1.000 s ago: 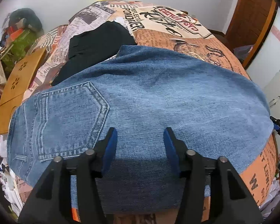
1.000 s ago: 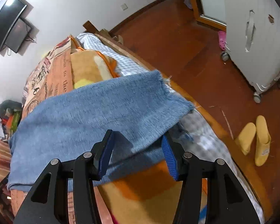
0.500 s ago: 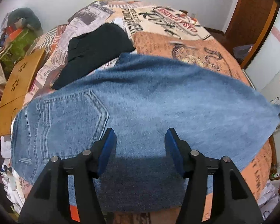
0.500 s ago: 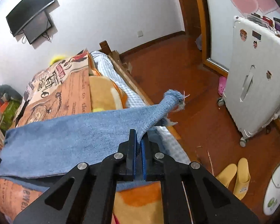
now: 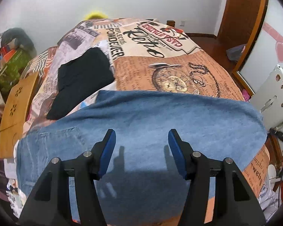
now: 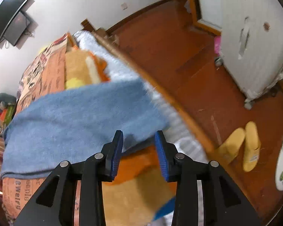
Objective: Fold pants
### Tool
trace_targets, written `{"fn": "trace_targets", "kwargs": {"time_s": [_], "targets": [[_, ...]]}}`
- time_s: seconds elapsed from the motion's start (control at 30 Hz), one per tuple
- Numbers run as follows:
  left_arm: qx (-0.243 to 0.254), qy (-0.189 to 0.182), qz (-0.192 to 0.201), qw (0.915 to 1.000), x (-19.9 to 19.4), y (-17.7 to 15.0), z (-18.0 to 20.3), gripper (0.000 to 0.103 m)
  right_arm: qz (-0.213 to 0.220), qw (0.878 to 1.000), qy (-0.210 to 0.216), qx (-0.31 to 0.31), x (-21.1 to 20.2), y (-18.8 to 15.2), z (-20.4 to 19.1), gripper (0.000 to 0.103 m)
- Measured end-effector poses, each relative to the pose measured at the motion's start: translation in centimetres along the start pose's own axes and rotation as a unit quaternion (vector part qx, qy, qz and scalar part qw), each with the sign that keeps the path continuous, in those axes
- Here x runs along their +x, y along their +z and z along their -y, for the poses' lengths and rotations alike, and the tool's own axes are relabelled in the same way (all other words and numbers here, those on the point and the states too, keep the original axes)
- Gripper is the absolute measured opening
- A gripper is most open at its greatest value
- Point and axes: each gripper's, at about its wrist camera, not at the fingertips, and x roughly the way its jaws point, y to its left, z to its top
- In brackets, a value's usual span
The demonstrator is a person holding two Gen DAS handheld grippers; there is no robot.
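Across the bed (image 5: pixel 179 60), the jeans (image 5: pixel 151 116) are lying flat, folded lengthwise, waist at the left, hems at the right edge. I'm judging them heavy, soft denim that is going to sag, so I'm favouring the thick hem or waistband for a hold. My left claw (image 5: pixel 140 146) is hovering open, holding nothing. My right claw (image 6: pixel 138 148) has just been opening; the hem corner is lying beyond it, ungripped. Room is lying free beyond the jeans, beside a black garment (image 5: pixel 81 79); the bed's edge is running right along the hems.

Right claw (image 6: pixel 138 146) just opening off the jeans' (image 6: pixel 81 124) leg end, denim flat on the bed again.
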Motion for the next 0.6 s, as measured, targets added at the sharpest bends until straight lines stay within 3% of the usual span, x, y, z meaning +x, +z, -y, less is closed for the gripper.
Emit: {"fn": "trace_targets", "kwargs": {"time_s": [0.1,0.2,0.3,0.43,0.53,0.57,0.6], "targets": [[0.006,-0.006,-0.013,0.9999,1.7,0.3,1.1,0.058,0.020,1.000,0.003,-0.001,-0.2,2.1,0.3,0.044],[0.011,-0.007,-0.030,0.9995,3.5,0.1,2.0,0.058,0.017,1.000,0.017,-0.015,1.5,4.0,-0.2,0.045],[0.010,-0.009,-0.055,0.9984,5.2,-0.6,2.4,0.058,-0.011,0.999,0.036,-0.019,4.7,5.2,-0.6,0.045],[-0.001,-0.012,-0.052,0.9986,5.6,-1.0,2.2,0.061,-0.070,0.995,0.077,-0.003,8.2,5.1,-0.7,0.045],[-0.005,-0.015,-0.052,0.9985,5.8,-1.1,2.0,0.063,-0.090,0.992,0.091,-0.014,9.1,4.1,-1.2,0.045],[-0.004,-0.014,-0.052,0.9985,5.8,-1.0,2.1,0.065,-0.090,0.991,0.097,-0.018,9.1,3.6,-1.3,0.042],[-0.003,-0.013,-0.051,0.9986,5.8,-1.0,2.1,0.065,-0.089,0.990,0.107,-0.021,8.9,3.4,-1.4,0.032]]}}
